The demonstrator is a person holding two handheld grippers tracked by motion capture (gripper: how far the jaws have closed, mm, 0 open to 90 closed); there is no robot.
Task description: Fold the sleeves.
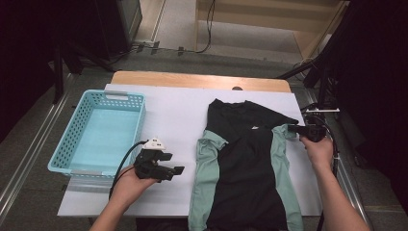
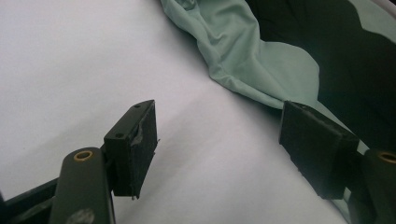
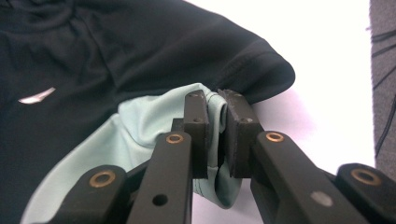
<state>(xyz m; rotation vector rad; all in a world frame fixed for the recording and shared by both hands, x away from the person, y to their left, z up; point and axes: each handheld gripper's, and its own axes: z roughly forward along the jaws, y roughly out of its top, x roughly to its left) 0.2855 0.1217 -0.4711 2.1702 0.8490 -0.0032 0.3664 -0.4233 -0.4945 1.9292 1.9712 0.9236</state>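
left hand (image 1: 126,185), lower left of the high view: holds the left gripper (image 1: 177,169) just above the white table cover (image 1: 168,115), jaws spread apart with nothing between them; in the left gripper view the pads (image 2: 140,144) stand wide over bare white surface, the shirt's pale green edge near the far pad.

black and mint-green shirt (image 1: 245,168), lower centre to right of the high view: spread flat on the white cover, collar toward the top of the frame, green side panels down each flank, hem running off the bottom edge.

right hand (image 1: 318,151), right of the high view: holds the right gripper (image 1: 291,129) at the shirt's right sleeve. in the right gripper view the jaws are clamped on a fold of the green fabric (image 3: 215,135), just under the black sleeve hem (image 3: 261,74); pads press the cloth from both sides.

turquoise plastic basket (image 1: 62,149), left of the high view: perforated walls, sits on the white cover, empty; well apart from the shirt, near the left gripper.

wooden table edge (image 1: 192,79), upper centre.
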